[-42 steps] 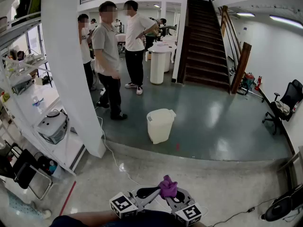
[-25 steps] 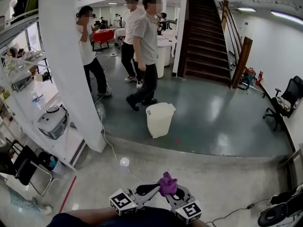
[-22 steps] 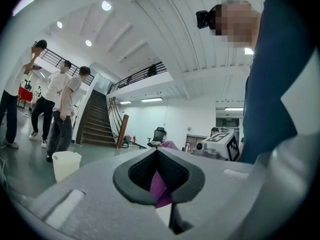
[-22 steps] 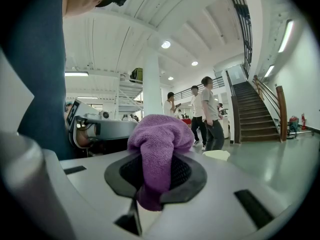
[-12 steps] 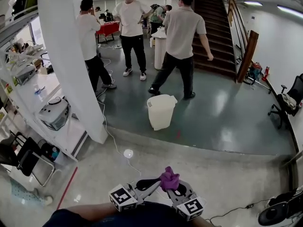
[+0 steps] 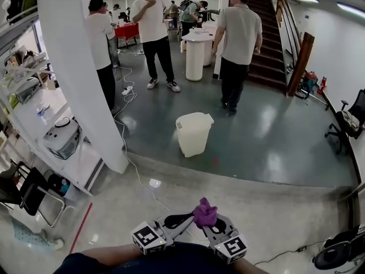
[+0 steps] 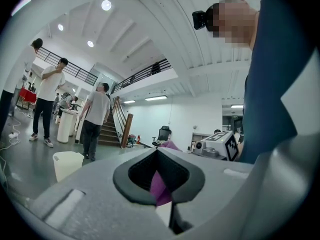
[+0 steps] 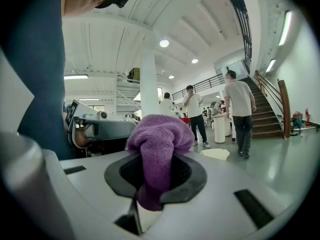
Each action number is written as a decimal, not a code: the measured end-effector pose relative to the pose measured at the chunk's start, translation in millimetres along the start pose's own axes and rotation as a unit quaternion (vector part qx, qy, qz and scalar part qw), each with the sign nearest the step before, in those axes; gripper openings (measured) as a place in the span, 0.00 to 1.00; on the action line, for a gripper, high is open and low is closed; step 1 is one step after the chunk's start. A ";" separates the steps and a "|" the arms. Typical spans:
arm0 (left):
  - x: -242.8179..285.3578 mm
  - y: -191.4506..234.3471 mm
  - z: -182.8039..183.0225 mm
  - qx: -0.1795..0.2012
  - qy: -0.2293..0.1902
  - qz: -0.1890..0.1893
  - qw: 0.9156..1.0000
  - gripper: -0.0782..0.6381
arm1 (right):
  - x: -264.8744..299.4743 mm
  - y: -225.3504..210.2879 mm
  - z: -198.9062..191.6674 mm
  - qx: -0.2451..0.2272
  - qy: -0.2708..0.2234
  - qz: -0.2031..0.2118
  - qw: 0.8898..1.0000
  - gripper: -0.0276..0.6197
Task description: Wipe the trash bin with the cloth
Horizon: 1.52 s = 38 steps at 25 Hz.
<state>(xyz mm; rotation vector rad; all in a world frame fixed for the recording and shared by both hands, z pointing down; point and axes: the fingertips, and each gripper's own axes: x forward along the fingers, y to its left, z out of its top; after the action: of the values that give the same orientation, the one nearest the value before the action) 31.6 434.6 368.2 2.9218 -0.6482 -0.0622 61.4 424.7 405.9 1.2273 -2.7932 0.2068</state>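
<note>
The white lidded trash bin (image 6: 193, 133) stands on the dark glossy floor a few steps ahead, past a low curb; it also appears small in the left gripper view (image 7: 67, 164) and right gripper view (image 8: 215, 154). A purple cloth (image 6: 204, 213) is bunched up between both grippers, close to my body at the bottom of the head view. My right gripper (image 6: 209, 222) is shut on the cloth (image 8: 157, 149), which bulges above its jaws. My left gripper (image 6: 190, 221) meets it from the left, shut, with a strip of the purple cloth (image 7: 160, 186) between its jaws.
A thick white pillar (image 6: 80, 67) rises at left beside shelves holding a rice cooker (image 6: 61, 138). A white cable (image 6: 128, 153) runs across the floor. Three people stand beyond the bin near a round white table (image 6: 195, 53). Stairs (image 6: 268, 39) rise at the back; an office chair (image 6: 349, 121) sits right.
The person in the grey shirt has walked from left of the bin to behind it near the stairs. My view has shifted slightly; both grippers keep hold of the cloth.
</note>
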 end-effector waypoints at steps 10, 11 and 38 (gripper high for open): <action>24.6 146.5 26.6 -0.009 -0.016 -0.030 0.999 0.09 | 123.2 -68.6 22.8 0.007 0.014 -0.048 0.999 0.16; 23.8 163.1 30.4 -0.010 -0.015 -0.030 0.999 0.09 | 138.2 -74.3 25.9 0.010 0.014 -0.052 0.999 0.16; 114.1 368.5 57.1 -0.028 0.004 0.034 0.999 0.09 | 291.5 -241.8 55.8 0.031 0.000 -0.038 0.999 0.16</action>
<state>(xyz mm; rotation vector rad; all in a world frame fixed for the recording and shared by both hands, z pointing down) -22.9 48.4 367.2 2.8434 -0.7311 -0.0604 41.8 42.5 410.5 1.3457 -2.7533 0.2909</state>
